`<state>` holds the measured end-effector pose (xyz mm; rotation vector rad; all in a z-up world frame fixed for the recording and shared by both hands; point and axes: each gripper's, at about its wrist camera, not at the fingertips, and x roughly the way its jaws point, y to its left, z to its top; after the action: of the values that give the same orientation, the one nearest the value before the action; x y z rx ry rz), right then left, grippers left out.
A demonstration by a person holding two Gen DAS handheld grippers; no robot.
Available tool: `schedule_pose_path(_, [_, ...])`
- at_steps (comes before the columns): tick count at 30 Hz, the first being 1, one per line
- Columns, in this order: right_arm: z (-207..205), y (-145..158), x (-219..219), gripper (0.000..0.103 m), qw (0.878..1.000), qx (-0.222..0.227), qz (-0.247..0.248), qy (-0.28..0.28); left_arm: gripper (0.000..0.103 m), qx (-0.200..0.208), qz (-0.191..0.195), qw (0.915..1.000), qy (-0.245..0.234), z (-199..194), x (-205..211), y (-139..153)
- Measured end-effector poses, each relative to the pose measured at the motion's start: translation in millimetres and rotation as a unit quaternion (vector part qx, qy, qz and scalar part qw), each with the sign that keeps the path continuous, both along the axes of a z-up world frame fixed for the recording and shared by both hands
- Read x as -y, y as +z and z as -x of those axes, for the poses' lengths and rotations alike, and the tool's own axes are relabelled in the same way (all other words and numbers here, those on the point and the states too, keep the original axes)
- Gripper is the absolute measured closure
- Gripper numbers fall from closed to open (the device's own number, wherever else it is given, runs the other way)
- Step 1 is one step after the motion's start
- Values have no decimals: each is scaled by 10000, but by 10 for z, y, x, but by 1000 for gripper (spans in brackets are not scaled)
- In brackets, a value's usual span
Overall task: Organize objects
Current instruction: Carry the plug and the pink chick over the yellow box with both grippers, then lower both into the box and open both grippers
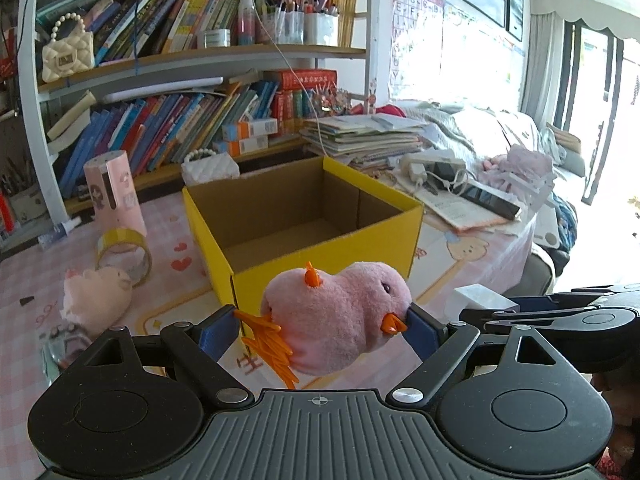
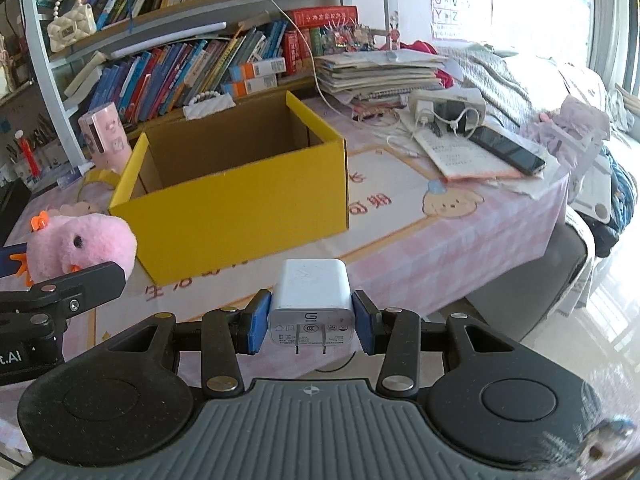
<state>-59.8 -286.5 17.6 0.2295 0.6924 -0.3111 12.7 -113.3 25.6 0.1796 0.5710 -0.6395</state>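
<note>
My left gripper [image 1: 320,330] is shut on a pink plush chick [image 1: 336,316] with orange feet and beak, held above the table just in front of the open yellow cardboard box [image 1: 320,258]. The box is empty inside. My right gripper [image 2: 312,326] is shut on a white plug charger [image 2: 312,300], prongs facing the camera, held in front of the box [image 2: 240,216]. The chick [image 2: 84,246] and the left gripper's finger show at the left of the right wrist view. The charger's top [image 1: 478,300] and the right gripper show at the right of the left wrist view.
A pink plush pig [image 1: 98,294], a yellow tape roll [image 1: 124,256] and a pink cylinder [image 1: 114,192] lie left of the box. A white quilted purse [image 1: 210,168] sits behind it. Book stacks, a phone [image 2: 506,148] and cables crowd the right. A bookshelf stands behind.
</note>
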Motion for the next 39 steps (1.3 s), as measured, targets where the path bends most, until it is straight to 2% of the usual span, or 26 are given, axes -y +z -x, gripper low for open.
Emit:
schedule_pose_path(12, [-401,104,165,62,9994,136,158,263,14,153,105,9996,195,-317,154,76])
schedule_pose_path(19, [-663,269,304,62,9965,518,397,515,14,287,102,9990,329,-545,356,90])
schedule_pose_path(25, [-1050,375,457,62,9913,746,658,864,14,312,29,9981,530,-776,552,60])
schedule_pose_path(34, [-1803,207,638,62,9841,343,617,1630,14,164,-303,9950,942,-1163,751,-111])
schedule_pose_path(39, [-2208,63,643,62,9732,-23,747,2175,14,99,-424,9931,1087,-1370,806,-186])
